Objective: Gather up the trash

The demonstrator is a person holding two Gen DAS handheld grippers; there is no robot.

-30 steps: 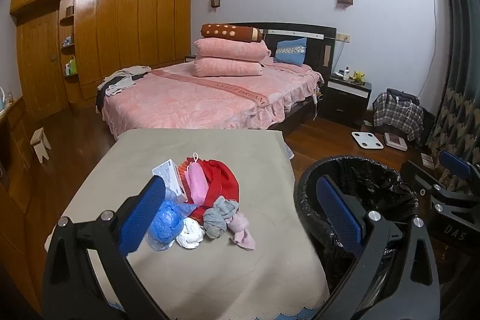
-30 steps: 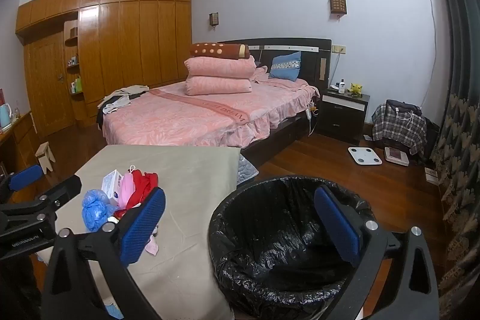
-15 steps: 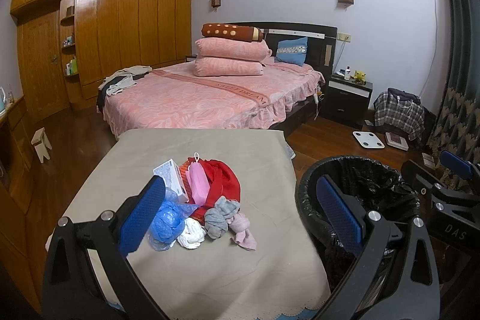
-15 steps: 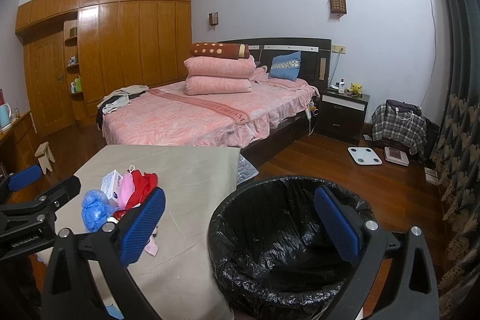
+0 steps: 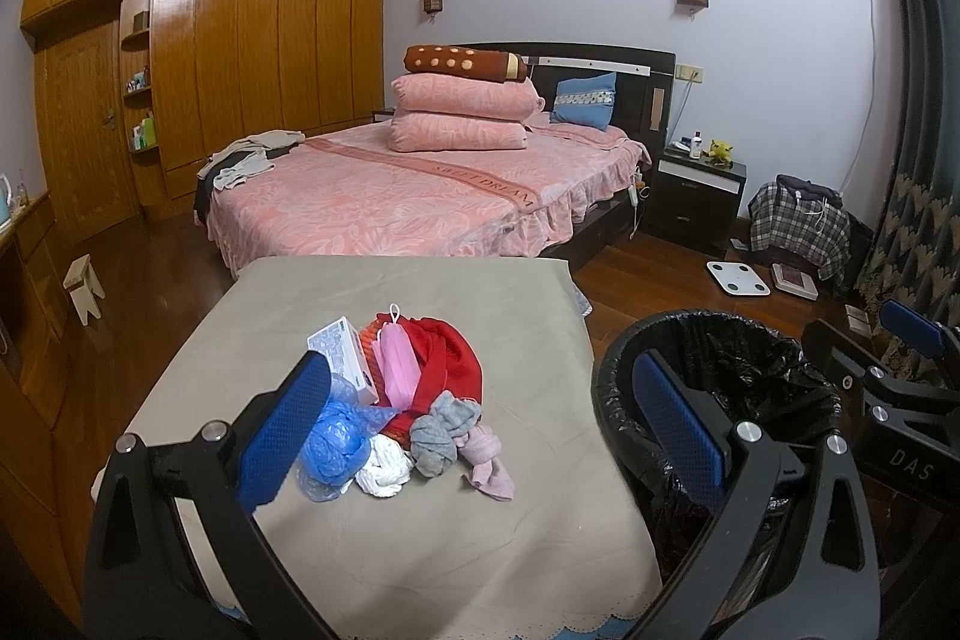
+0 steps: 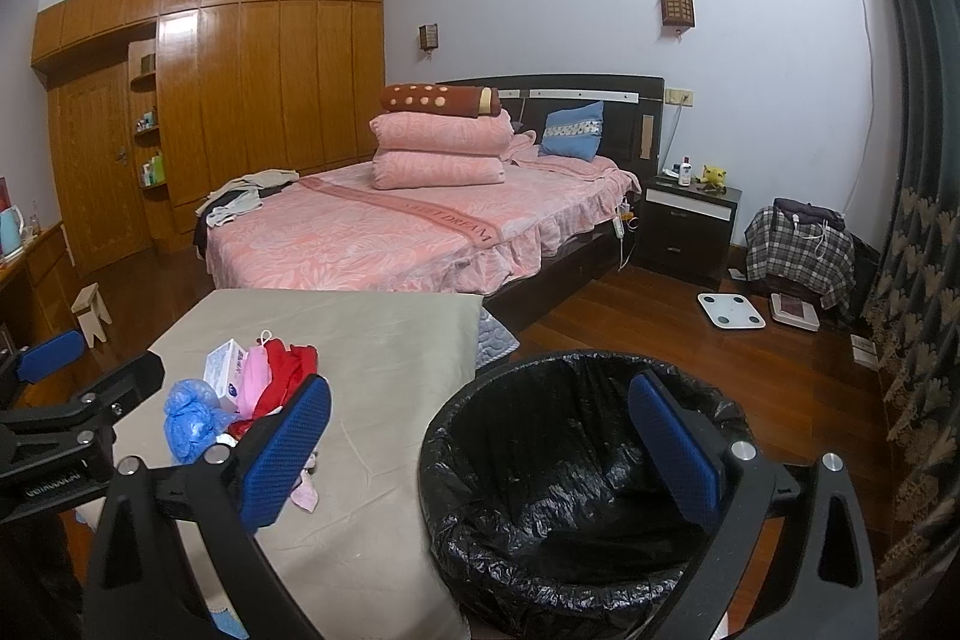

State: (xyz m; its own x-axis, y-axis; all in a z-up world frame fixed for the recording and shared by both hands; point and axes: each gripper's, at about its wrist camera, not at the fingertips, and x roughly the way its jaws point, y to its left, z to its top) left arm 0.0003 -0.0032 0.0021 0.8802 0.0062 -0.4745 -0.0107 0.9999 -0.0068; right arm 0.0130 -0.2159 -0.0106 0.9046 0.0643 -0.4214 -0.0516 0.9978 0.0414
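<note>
From the left wrist view, the left gripper (image 5: 474,406) hangs above the near edge of the cloth-covered table (image 5: 420,550) with its blue pads wide apart and nothing between them. The trash pile (image 5: 408,412) sits near the middle of the surface, a little toward the left edge: a blue plastic bag (image 5: 333,439), a white wad (image 5: 384,472), grey (image 5: 441,433) and pink (image 5: 489,466) rags, a pink mask (image 5: 396,370), a red cloth (image 5: 450,358) and a small white box (image 5: 342,358), all touching or overlapping. The likely trouble is that tangle: a pinch on one piece could drag its neighbours, and soft pieces could slip out on the way across the right edge to the black-lined bin (image 5: 720,388) standing just beside it. This view alone shows the whole pile and its low front pieces. From the right wrist view, the right gripper (image 6: 480,448) is also spread open and empty, poised over the bin (image 6: 576,466), whose deep liner (image 6: 540,520) this view shows from above; it looks empty as far as can be seen. Here the pile (image 6: 240,394) is partly hidden behind the gripper's own left pad, so a reach judged from this side could miss the rags near the front. The left gripper (image 6: 66,400) appears at the table's left side, and both tools converging on the heap could collide.
</note>
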